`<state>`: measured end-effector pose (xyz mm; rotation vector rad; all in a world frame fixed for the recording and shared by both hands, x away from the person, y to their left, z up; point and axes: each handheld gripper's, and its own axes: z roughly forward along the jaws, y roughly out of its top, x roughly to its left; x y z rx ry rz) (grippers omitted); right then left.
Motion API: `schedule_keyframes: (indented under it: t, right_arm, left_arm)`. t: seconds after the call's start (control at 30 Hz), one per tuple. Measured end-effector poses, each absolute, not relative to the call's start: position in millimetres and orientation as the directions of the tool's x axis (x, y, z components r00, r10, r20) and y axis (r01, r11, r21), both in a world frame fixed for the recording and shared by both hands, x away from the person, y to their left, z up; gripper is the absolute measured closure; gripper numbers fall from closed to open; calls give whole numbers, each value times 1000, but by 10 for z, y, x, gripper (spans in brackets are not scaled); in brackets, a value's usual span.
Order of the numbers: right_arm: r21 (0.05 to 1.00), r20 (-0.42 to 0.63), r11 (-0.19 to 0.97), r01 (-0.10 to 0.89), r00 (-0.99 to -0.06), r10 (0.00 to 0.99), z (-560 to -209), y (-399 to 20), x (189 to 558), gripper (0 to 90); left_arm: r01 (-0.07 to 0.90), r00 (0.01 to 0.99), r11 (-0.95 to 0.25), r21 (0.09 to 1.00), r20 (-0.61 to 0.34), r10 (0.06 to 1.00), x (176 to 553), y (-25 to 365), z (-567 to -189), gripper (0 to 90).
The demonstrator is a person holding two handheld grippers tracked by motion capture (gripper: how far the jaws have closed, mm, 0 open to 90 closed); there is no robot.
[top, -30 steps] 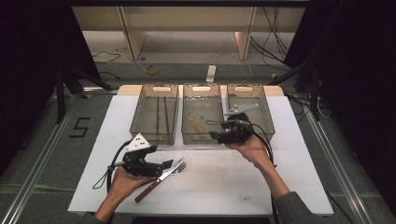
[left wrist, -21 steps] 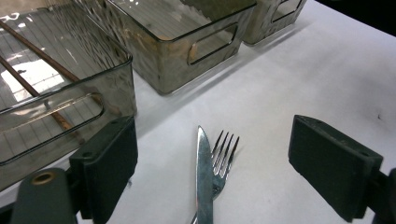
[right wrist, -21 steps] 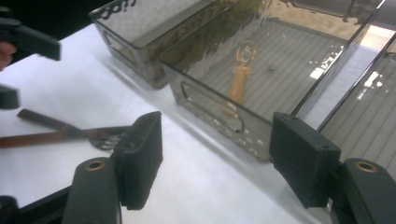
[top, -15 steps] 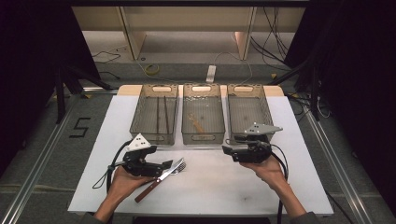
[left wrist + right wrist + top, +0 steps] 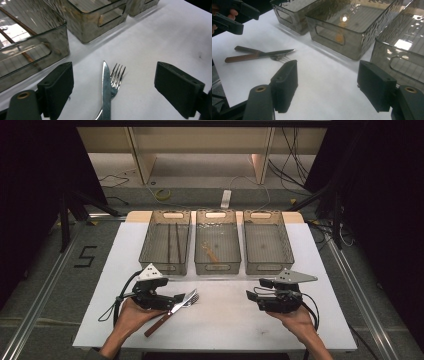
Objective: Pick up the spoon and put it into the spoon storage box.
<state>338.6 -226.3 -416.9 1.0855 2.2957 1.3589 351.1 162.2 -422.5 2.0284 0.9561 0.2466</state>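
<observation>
A knife (image 5: 172,309) and a fork (image 5: 191,299), both with wooden handles, lie side by side on the white table top (image 5: 225,320) at the front left. My left gripper (image 5: 176,298) rests low beside them and is open. Between its jaws, the knife blade (image 5: 106,87) and fork tines (image 5: 118,75) lie untouched on the table. My right gripper (image 5: 252,295) hovers at the front right, pointing left. Its jaws have just been opening and hold nothing. Past the right gripper (image 5: 328,75), the knife (image 5: 274,53) is visible farther off.
Three smoky clear bins stand in a row at the back: the left bin (image 5: 165,266) holds chopsticks (image 5: 172,242), the middle bin (image 5: 217,268) holds a small orange-brown utensil (image 5: 211,252), and the right bin (image 5: 268,266) has a bare floor. Cables trail from both grippers.
My right gripper has come back from over the bins toward the front right of the table and sunk lower. The left gripper, knife and fork have stayed put.
</observation>
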Motion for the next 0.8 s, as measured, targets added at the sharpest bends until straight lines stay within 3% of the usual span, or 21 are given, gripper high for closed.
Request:
schedule_keyframes:
  t: [0.8]
  right_arm:
    - [822,147,305,481,-697,702,-4308,-2303,3196,306]
  left_arm:
    - [583,718,-511,631,-105,688,3385,1494,-4291,179]
